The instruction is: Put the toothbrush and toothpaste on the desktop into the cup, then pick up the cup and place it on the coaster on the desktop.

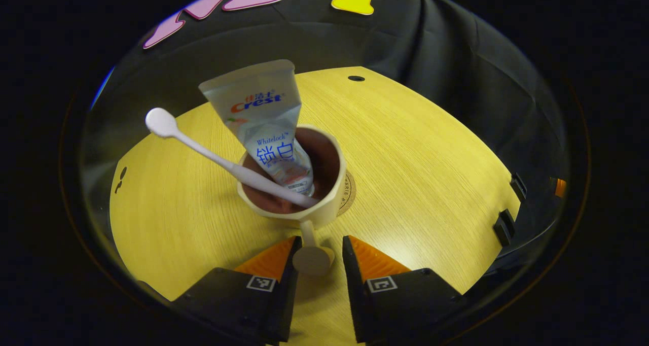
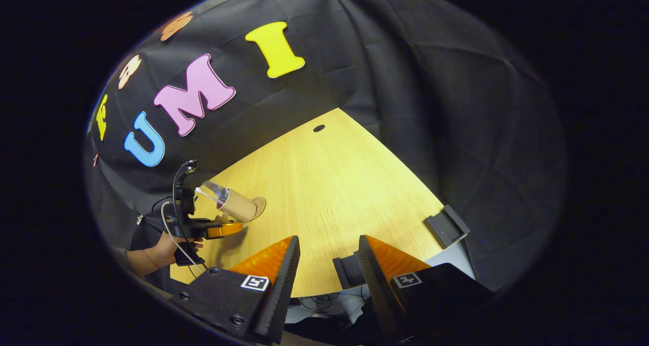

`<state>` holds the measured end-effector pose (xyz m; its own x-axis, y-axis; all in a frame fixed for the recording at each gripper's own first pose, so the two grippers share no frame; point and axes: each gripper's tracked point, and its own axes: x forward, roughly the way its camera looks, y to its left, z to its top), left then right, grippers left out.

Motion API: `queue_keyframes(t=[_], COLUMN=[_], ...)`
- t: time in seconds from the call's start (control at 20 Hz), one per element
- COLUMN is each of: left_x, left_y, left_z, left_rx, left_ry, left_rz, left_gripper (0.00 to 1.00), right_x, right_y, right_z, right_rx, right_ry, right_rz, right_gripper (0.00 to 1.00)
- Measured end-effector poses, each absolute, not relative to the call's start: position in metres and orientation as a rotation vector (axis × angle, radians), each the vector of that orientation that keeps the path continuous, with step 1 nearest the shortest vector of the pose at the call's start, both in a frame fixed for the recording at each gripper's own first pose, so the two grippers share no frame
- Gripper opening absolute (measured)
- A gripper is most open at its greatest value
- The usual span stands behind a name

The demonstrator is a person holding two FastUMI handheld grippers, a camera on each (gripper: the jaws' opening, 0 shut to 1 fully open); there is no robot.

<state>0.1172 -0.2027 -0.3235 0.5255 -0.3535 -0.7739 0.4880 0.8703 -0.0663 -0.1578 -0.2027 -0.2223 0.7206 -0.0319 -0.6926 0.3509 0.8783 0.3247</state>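
Both items, toothbrush and toothpaste, are stowed in the cup, already set on the coaster. Left gripper jaws are spread around the handle; right gripper jaws spread, empty.

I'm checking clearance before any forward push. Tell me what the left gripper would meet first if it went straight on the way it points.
The left gripper already has the cup's handle between its open jaws. Straight on, it would probably meet the cup wall first, with the toothbrush and toothpaste tube leaning out above it.
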Motion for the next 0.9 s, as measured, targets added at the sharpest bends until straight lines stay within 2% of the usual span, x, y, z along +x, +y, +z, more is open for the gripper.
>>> queue_keyframes(t=[0.1,0.2,0.25,0.3,0.6,0.65,0.7,0.75,0.9], left_x=[0.117,0.114,0.111,0.109,0.096,0.093,0.089,0.086,0.075], left_y=[-0.201,-0.199,-0.199,-0.198,-0.189,-0.188,-0.184,-0.180,-0.166], left_z=[-0.321,-0.319,-0.317,-0.315,-0.296,-0.290,-0.284,-0.277,-0.255], left_rx=[0.160,0.149,0.142,0.134,0.081,0.069,0.058,0.047,-0.001], left_ry=[0.878,0.873,0.871,0.868,0.805,0.790,0.771,0.751,0.704], left_rz=[-0.500,-0.504,-0.510,-0.514,-0.544,-0.556,-0.564,-0.567,-0.556], left_gripper=[0.55,0.60,0.66,0.63,0.71,0.74,0.81,0.75,0.76], right_x=[-0.157,-0.154,-0.153,-0.152,-0.138,-0.134,-0.130,-0.125,-0.110], right_y=[-0.201,-0.198,-0.196,-0.194,-0.173,-0.169,-0.164,-0.158,-0.141], right_z=[-0.221,-0.221,-0.221,-0.221,-0.222,-0.222,-0.222,-0.222,-0.221], right_rx=[0.461,0.465,0.465,0.465,0.459,0.457,0.456,0.454,0.442], right_ry=[0.741,0.742,0.743,0.745,0.755,0.757,0.758,0.759,0.761], right_rz=[-0.217,-0.213,-0.210,-0.205,-0.161,-0.151,-0.138,-0.127,-0.086], right_gripper=[0.72,0.73,0.73,0.72,0.73,0.72,0.73,0.73,0.73])
